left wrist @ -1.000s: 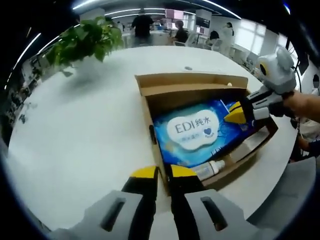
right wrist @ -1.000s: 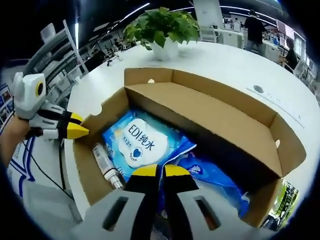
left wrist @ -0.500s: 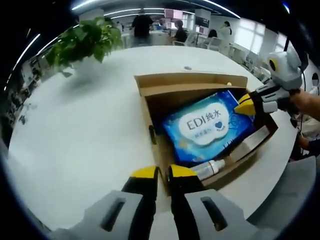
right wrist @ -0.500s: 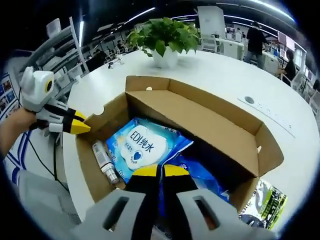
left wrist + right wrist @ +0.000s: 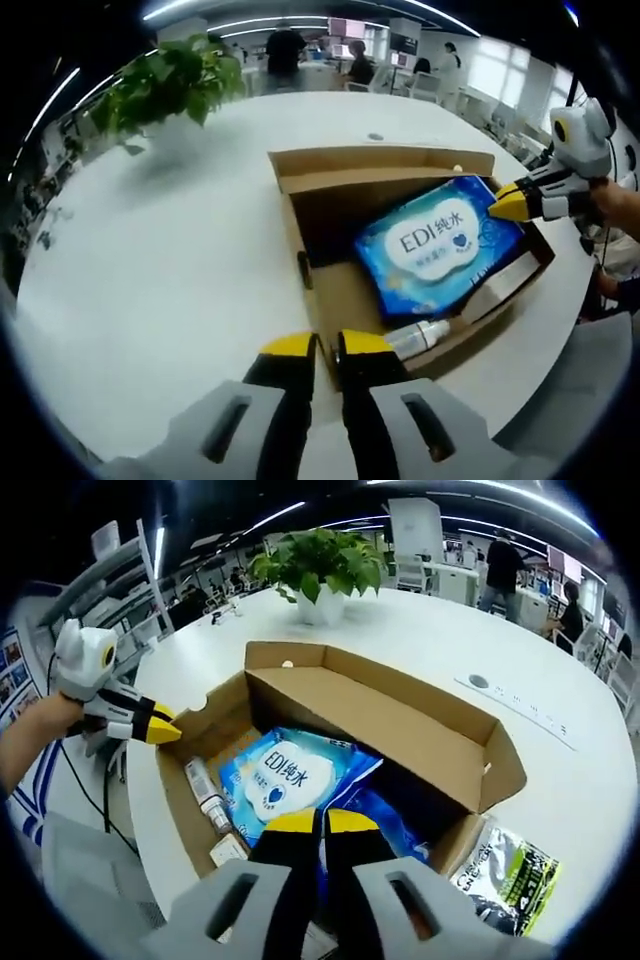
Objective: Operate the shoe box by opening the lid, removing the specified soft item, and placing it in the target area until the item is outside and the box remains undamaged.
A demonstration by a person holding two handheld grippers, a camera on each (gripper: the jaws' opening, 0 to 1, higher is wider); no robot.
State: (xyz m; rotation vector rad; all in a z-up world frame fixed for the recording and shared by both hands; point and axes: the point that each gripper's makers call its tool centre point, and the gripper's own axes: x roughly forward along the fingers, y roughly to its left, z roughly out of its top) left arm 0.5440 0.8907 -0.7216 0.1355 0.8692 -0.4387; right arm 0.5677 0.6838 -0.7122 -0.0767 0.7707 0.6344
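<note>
An open cardboard shoe box (image 5: 300, 215) lies on a white table, its lid (image 5: 385, 160) folded back. My left gripper (image 5: 328, 345) is shut on the box's near wall, and the right gripper view has it at the box's left rim (image 5: 165, 735). My right gripper (image 5: 320, 822) is shut on a corner of a blue wet-wipes pack (image 5: 285, 775) marked EDI. In the left gripper view the pack (image 5: 440, 240) is lifted and tilted, with the right gripper (image 5: 500, 208) at its far right corner.
A small white bottle (image 5: 420, 338) and a tan carton (image 5: 500, 285) lie along the box's side wall. Another blue pack (image 5: 390, 820) lies under the wipes. A green-black packet (image 5: 505, 865) is on the table beside the box. A potted plant (image 5: 320, 565) stands further off.
The right gripper has drawn the wipes pack up and toward the box's right side, tilting it. The right view has pulled back from the box. The left gripper has stayed put.
</note>
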